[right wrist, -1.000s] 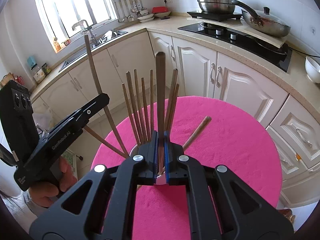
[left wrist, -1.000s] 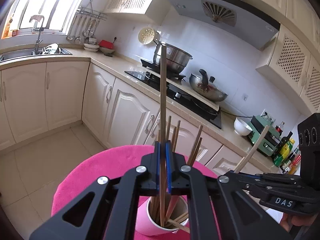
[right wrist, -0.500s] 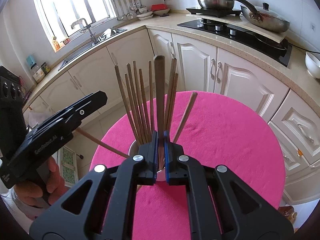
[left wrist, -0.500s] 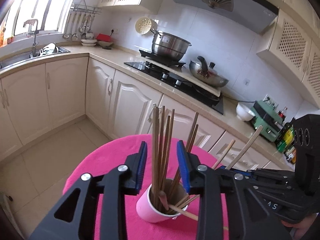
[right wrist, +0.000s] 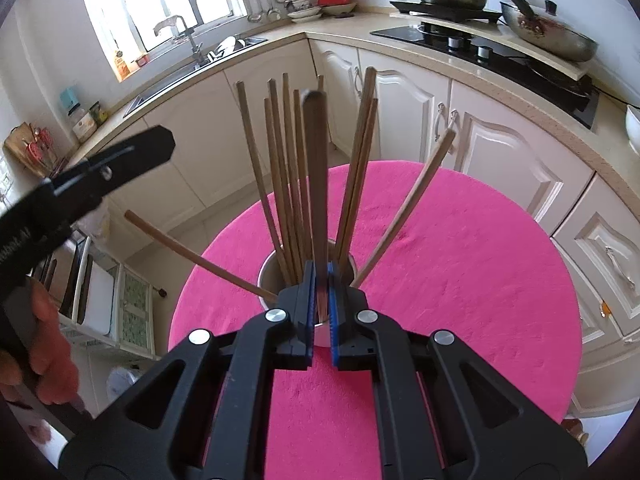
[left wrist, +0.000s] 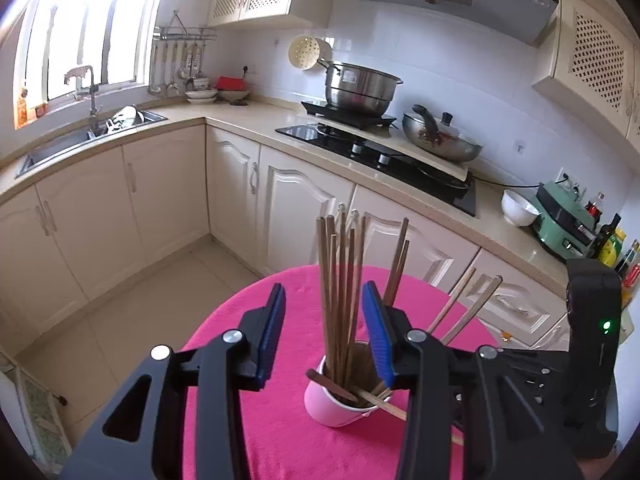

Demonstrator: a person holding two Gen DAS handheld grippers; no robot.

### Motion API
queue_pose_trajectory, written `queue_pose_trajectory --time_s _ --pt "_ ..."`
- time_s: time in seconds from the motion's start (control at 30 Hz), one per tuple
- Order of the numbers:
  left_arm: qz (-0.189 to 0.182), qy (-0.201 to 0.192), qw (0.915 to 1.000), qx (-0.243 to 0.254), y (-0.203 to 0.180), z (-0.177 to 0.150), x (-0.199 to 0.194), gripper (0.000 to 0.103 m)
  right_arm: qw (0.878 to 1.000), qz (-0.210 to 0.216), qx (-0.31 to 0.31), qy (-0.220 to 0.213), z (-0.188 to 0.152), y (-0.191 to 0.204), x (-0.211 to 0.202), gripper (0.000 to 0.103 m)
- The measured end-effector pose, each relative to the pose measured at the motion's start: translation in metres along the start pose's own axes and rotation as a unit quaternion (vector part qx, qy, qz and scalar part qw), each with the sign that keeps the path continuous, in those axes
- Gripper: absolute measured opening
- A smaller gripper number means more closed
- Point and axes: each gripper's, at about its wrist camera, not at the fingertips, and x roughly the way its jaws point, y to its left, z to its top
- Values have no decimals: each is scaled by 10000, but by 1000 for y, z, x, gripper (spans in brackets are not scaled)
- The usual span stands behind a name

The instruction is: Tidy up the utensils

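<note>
Since a second before, our left gripper (left wrist: 324, 336) had let go of the chopstick it clamped and drawn up and back; its jaws had just been opening, and they stood apart with nothing pressed between the blue pads (left wrist: 272, 336). That chopstick now stood among the chopsticks (left wrist: 340, 280) in the cup (left wrist: 332, 404), which we saw through the gap between the pads, not touching them. Our right gripper had sunk nearer the cup, clamped as before.

At the far left of the right view we saw a hand (right wrist: 44, 360) around the left gripper's handle, its black finger reaching toward the cup. Next came one chopstick leaning far out to the left over the rim. In the middle the cup stood upright on the pink cloth (right wrist: 460, 272) over the round table, with a cluster of upright chopsticks and a few slanting right. Our right gripper (right wrist: 320, 300) was clenched on a single darker chopstick (right wrist: 316, 168), held upright just above the cup's near rim; whether its lower end sat inside the cup we could not tell
</note>
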Motion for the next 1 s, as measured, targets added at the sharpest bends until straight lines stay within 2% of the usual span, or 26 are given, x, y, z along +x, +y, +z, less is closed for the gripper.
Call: queue_pose_trajectory --time_s 0.33,0.37,0.43,0.47,0.5,0.63,0.8,1.0 --pt "425 -1 9991 17 -6 1 -27 48 9997 238 13 -96 2 2 -17 9" --pt "442 -1 9990 31 -7 1 -30 49 9996 259 14 -126 2 3 -20 13" --pt "514 -14 9987 48 -8 1 -36 51 9994 281 14 -192 4 4 -27 31" --pt "538 -5 9985 49 -8 2 -39 51 9993 291 20 -243 5 5 -32 49" --pt "562 5 9984 46 -8 2 -43 52 9991 286 33 -304 5 5 -36 52" --pt "622 -25 9980 53 -6 3 -62 55 9987 290 117 -415 5 8 -55 52" --pt "646 -65 9978 105 -1 1 -91 56 9979 100 202 -602 1 16 -86 53" --pt "764 -246 9961 375 11 -12 -146 56 9938 -453 310 -972 -21 51 -143 59"
